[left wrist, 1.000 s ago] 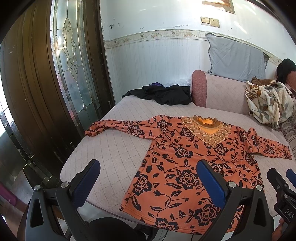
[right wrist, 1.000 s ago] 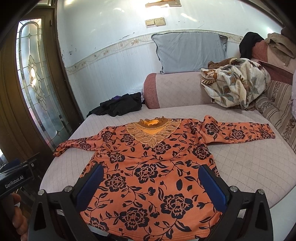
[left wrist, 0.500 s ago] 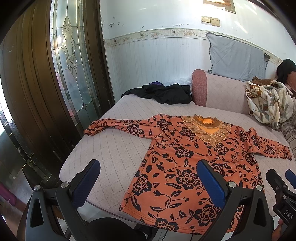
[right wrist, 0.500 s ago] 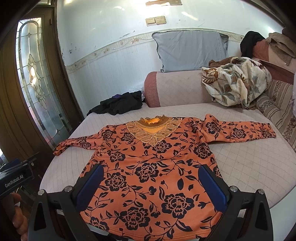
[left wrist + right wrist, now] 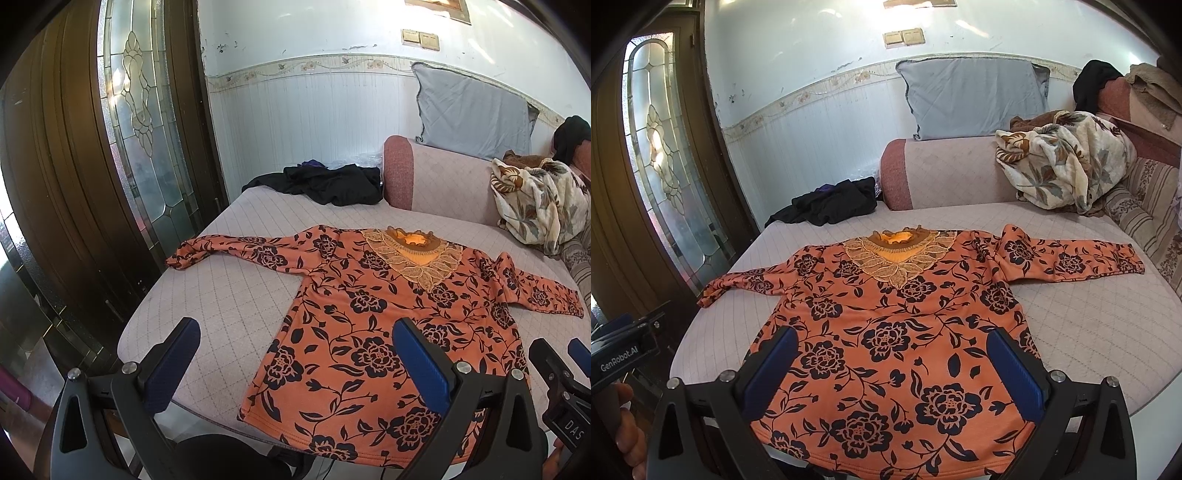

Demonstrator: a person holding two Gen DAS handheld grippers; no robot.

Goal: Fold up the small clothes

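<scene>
Blue-padded left gripper point(image 5: 295, 365) stands wide apart, holding nothing, above the near left edge of the bed point(image 5: 221, 295). Right gripper point(image 5: 892, 369) likewise gapes empty over the hem. Orange floral top point(image 5: 894, 332) lies flat, front up, sleeves spread, neckline far. Beyond it: black clothes point(image 5: 831, 203), floral blanket point(image 5: 1067, 170), grey pillow point(image 5: 971, 99) against the wall.

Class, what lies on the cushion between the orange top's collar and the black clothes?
Bare quilted cushion separates collar from black clothes, seen in both views.
</scene>
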